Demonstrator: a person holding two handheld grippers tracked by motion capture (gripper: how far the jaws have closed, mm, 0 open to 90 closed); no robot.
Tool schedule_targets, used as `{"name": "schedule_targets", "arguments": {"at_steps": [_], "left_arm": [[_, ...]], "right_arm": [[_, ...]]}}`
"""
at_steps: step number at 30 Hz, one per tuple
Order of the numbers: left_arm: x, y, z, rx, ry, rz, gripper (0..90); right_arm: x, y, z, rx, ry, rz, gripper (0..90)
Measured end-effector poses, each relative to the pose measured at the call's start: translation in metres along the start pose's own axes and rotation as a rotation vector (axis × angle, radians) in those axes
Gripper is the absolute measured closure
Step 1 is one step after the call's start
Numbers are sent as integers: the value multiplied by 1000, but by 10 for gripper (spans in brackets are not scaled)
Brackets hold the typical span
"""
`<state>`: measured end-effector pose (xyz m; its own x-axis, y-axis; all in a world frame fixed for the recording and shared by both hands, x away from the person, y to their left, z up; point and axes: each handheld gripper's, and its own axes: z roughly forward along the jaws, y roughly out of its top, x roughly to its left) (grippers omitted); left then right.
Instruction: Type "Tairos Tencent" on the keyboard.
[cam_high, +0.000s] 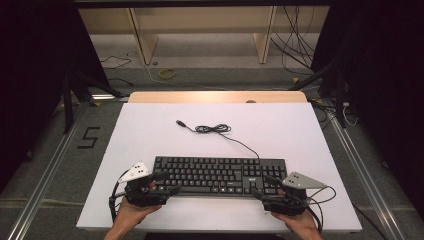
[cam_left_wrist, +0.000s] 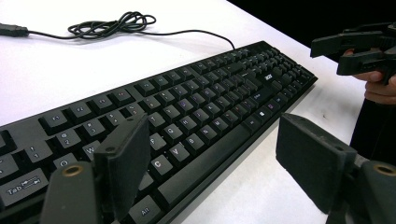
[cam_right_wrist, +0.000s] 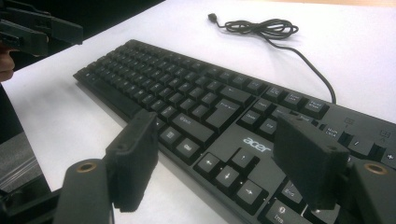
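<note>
Keyboard (cam_high: 220, 175) front and centre, a gripper poised at each end.

Black keyboard lies flat on the white table (cam_high: 150, 130), parallel to the near edge, in the near half of the surface. At about eight o'clock from its middle sits the left gripper (cam_high: 167, 184), jaws spread wide with nothing between them; in the left gripper view one jaw hangs over the left-hand keys and the other over bare table in front of the keyboard. Over at four o'clock the right gripper (cam_high: 261, 187) is just as wide and just as empty, its jaws straddling the arrow-key corner in the right gripper view. From the keyboard's back edge the cable (cam_high: 212, 129) runs off toward twelve o'clock, bunched in a loose coil, its plug (cam_high: 180, 122) lying toward eleven o'clock.
</note>
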<state>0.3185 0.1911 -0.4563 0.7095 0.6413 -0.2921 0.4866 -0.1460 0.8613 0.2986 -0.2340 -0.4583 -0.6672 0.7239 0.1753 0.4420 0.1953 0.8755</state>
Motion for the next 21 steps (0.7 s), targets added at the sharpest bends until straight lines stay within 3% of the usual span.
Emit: {"name": "schedule_targets", "arguments": {"at_steps": [21], "left_arm": [[2, 0, 0, -2, 11, -8, 261]], "right_arm": [[6, 8, 10, -3, 18, -7, 319]]}}
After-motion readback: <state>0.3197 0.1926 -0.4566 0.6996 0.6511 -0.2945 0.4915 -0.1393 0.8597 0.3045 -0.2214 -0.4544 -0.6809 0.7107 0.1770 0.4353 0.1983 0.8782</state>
